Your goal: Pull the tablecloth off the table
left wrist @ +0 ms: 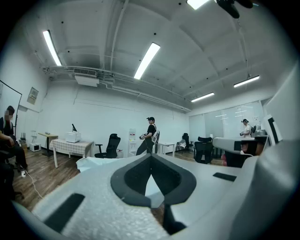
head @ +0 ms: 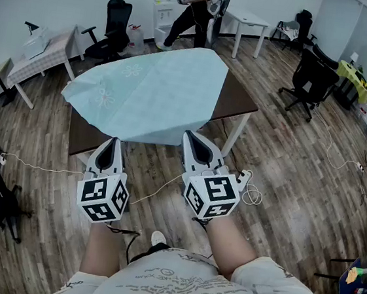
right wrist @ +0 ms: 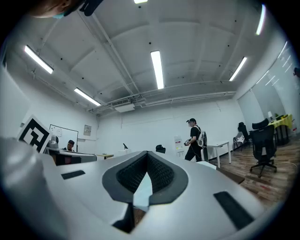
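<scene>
A pale blue tablecloth covers most of a brown table, and its near corner hangs over the front edge. My left gripper is shut and sits just short of that hanging edge, with nothing between its jaws. To its right, my right gripper is also shut, and its tip reaches the cloth's lower edge without holding it. In the left gripper view the closed tips point at the cloth beyond them. In the right gripper view the cloth shows through the gap behind the closed tips.
A person stands behind the table by a white desk. Black office chairs stand at the right and one at the back left. A small checked table is at the left. Cables lie on the wooden floor.
</scene>
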A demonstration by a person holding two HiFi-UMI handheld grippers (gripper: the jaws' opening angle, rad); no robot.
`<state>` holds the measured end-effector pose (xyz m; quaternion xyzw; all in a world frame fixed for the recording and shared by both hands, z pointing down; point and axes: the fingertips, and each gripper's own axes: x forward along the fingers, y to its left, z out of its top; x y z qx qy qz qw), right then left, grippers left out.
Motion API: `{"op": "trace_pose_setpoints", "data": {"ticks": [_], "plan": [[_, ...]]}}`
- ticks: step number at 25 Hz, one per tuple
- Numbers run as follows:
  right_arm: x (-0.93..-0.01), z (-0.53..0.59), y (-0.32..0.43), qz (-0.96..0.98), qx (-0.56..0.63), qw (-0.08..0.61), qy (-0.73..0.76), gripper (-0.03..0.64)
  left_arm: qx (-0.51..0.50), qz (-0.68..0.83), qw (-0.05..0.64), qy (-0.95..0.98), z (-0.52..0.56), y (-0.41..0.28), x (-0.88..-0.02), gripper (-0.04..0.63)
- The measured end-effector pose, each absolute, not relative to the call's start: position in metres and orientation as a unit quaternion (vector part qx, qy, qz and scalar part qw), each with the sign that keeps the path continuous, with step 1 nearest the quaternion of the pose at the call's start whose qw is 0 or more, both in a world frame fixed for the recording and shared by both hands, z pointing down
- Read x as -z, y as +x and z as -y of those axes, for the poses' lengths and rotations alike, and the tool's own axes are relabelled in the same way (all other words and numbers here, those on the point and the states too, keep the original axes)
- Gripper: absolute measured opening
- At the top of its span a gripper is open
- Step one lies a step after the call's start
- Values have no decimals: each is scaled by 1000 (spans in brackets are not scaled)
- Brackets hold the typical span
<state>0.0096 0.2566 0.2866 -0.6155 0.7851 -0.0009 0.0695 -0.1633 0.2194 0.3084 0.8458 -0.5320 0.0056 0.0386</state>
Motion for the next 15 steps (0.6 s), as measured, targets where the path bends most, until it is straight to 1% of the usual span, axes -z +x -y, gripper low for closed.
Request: {"op": "trace_pose_setpoints", "data": {"ticks": [8, 15], "plan": [[-295, -246, 8, -779, 14, 66, -623, 12, -9, 529, 44, 847, -211, -167, -314, 12], [-298, -218, 1, -775, 13, 59, -628, 14, -12, 523, 48, 851, -182, -174, -320, 12]]}}
